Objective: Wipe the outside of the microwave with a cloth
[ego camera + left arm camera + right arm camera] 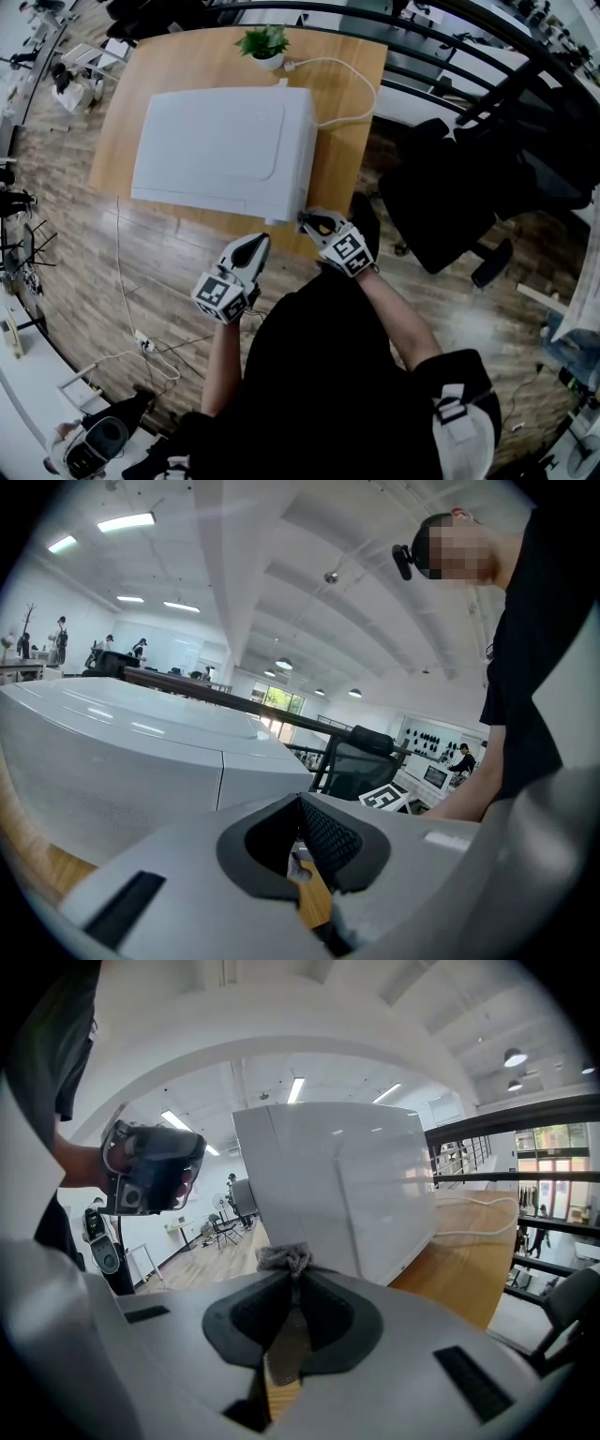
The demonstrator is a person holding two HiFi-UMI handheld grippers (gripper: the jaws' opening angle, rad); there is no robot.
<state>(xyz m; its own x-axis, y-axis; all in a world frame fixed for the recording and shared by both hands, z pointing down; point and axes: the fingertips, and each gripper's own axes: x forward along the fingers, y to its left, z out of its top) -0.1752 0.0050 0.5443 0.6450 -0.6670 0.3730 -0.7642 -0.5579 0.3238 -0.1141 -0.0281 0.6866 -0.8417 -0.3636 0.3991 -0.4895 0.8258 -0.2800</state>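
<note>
Wood-plank floor (84,244) lies below. Nearest, the left gripper (255,242) hangs short of the front face, its jaws pressed together on nothing. The right gripper (306,221) pinches a small grey cloth (284,1258) at the near right corner of the boxy white microwave (220,150), seemingly touching it. The microwave's long side runs leftward across the tan wooden table (347,150), so the right gripper is better placed to wipe.

free: tabletop (117,127) left of microwave (225,150) | obstacles: plant (264,42) behind, cable (366,89) right
</note>
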